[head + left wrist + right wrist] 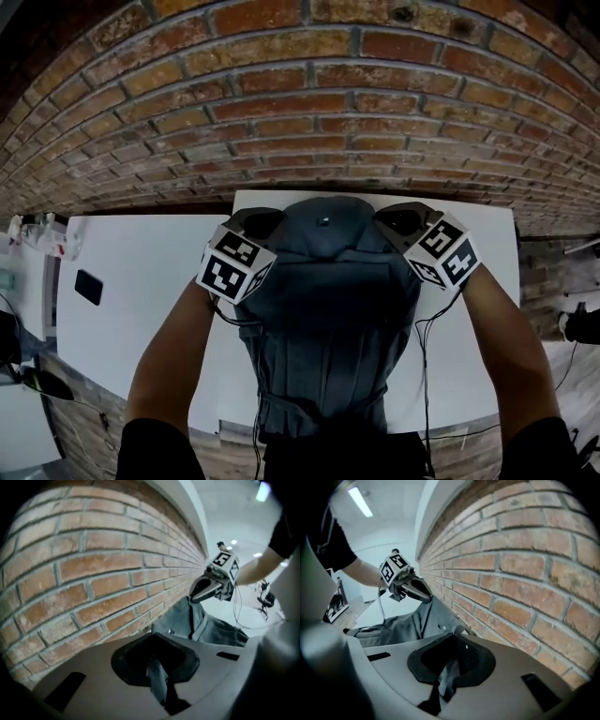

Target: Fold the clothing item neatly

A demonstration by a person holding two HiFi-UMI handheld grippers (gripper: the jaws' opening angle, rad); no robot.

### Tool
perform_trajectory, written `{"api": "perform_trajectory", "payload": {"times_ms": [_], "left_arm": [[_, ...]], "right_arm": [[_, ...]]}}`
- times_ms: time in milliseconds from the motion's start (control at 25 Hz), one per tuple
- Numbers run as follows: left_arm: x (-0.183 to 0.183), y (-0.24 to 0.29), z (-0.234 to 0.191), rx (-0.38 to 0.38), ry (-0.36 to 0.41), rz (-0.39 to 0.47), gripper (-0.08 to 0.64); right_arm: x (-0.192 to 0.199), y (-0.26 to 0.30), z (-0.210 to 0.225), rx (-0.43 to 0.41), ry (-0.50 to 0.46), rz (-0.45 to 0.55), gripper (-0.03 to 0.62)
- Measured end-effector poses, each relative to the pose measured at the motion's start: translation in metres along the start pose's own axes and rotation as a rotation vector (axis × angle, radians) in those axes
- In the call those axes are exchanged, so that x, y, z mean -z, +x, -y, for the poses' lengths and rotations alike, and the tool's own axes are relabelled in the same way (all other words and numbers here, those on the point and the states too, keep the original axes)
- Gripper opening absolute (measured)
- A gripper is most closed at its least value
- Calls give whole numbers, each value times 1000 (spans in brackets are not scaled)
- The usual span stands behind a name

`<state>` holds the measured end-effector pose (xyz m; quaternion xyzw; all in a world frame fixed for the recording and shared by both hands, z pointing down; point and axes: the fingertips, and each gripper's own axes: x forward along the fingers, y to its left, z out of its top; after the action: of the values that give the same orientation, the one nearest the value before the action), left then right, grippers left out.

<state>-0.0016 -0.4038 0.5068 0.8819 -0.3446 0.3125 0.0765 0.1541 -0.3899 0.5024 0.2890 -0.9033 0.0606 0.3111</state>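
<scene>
A dark grey garment [328, 309] is held up in front of the person, above a white table [141, 281] that stands against a brick wall [281, 112]. The left gripper [256, 225] has the garment's upper edge at one corner and the right gripper [405, 221] has it at the other, so the cloth spreads between them. From there it hangs down over the table's near edge towards the person's body. In the left gripper view the jaws are pressed together on a narrow fold of the grey cloth [157, 677], which sticks out between them. The right gripper view shows the same: its jaws are closed on a pinch of the cloth [446, 677]. Each of these views also catches the other gripper across the garment, close to the bricks, with loose cloth sagging below it. A seam or placket runs down the cloth near the top, and a small light dot, perhaps a button, sits near the middle of the upper edge. On the table's left part, well apart from the garment, lies a small flat black thing [89, 286]; what it is cannot be told.
</scene>
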Motion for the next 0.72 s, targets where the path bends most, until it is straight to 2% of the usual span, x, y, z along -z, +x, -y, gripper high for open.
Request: {"api": "perform_trajectory", "payload": {"times_ms": [120, 280, 400, 480, 520, 560, 600, 640, 720], "left_arm": [[-2, -30, 32, -6, 245, 69, 15], [19, -56, 75, 13, 491, 112, 15], [50, -61, 107, 28, 684, 111, 15], [83, -59, 130, 85, 805, 55, 16], [103, -56, 140, 130, 839, 2, 17], [122, -53, 148, 177, 850, -58, 30], [138, -51, 154, 217, 840, -111, 78], [150, -50, 157, 242, 813, -148, 117], [157, -54, 154, 250, 718, -164, 127]], "right_arm": [[-9, -30, -37, -50, -180, 46, 17], [15, -49, -85, -100, -404, -20, 17], [41, -50, -105, -134, -439, -92, 17], [71, -47, -116, -186, -437, -193, 18], [89, -45, -122, -219, -431, -259, 22], [108, -43, -128, -252, -419, -326, 55], [124, -43, -133, -279, -405, -385, 103], [136, -43, -136, -296, -391, -426, 115], [142, -46, -137, -303, -356, -444, 115]]}}
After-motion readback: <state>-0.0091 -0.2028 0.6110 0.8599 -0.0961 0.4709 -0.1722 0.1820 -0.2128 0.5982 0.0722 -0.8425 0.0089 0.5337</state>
